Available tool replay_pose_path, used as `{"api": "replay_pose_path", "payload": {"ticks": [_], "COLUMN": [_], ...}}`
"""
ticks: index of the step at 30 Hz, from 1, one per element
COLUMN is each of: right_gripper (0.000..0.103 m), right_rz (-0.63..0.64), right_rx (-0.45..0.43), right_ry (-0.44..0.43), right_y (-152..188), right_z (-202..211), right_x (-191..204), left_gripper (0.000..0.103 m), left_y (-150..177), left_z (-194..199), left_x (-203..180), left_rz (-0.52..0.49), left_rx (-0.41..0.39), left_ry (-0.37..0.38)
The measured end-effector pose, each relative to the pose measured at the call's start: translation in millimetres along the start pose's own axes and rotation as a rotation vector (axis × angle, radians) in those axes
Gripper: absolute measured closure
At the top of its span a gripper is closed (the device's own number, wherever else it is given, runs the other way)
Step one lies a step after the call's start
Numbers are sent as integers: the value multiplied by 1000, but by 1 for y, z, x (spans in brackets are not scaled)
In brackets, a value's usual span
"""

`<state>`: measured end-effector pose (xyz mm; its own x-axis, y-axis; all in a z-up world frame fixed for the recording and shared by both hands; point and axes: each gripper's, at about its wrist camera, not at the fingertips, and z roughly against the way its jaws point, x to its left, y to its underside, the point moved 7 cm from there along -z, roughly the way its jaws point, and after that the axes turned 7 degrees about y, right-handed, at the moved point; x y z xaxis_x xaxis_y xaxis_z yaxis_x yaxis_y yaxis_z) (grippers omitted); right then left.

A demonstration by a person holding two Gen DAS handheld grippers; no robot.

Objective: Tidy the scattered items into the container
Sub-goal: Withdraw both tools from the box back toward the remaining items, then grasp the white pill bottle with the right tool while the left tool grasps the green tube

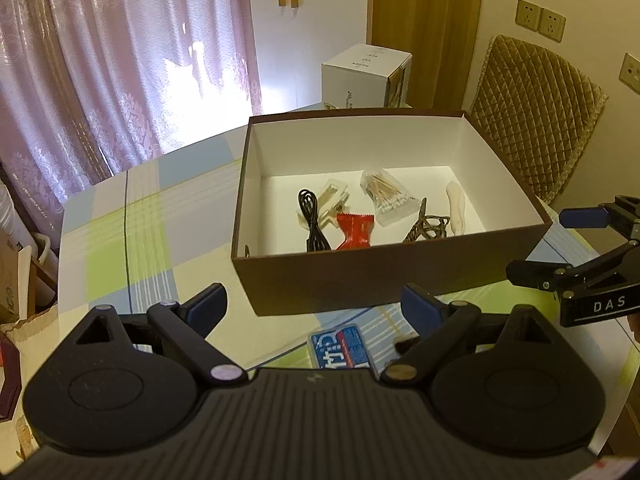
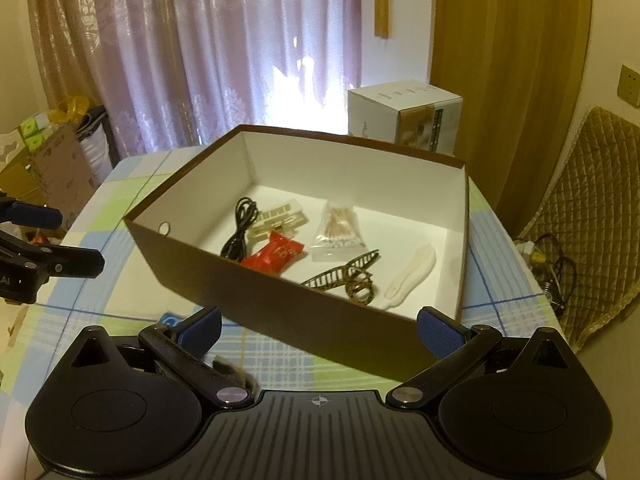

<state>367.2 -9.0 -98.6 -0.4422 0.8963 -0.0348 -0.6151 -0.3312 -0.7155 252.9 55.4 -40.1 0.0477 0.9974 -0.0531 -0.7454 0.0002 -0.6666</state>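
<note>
My left gripper (image 1: 316, 304) sits at 6 o'clock before the box (image 1: 360, 280) w/ cable (image 1: 312, 220), packet (image 1: 354, 232), hair clip (image 1: 426, 228) inside; card (image 1: 342, 346) beneath me.

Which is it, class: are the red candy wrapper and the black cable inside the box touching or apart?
Touching. In the left wrist view, the red candy wrapper lies against the black cable with no box floor visible between them.
</note>
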Motion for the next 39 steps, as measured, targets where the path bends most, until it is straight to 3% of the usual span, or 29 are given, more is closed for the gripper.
{"api": "replay_pose_path", "payload": {"ticks": [20, 39], "right_gripper": [2, 2], "right_rz": [33, 124], "right_rx": [79, 186], "right_ry": [-52, -109], "right_y": [45, 111], "right_z": [-13, -39], "right_x": [25, 79], "left_gripper": [12, 12], "left_y": [56, 104], "left_z": [-8, -26], "left_x": [20, 35], "left_rz": [76, 138], "left_rx": [79, 157], "left_ry": [-8, -32]}}
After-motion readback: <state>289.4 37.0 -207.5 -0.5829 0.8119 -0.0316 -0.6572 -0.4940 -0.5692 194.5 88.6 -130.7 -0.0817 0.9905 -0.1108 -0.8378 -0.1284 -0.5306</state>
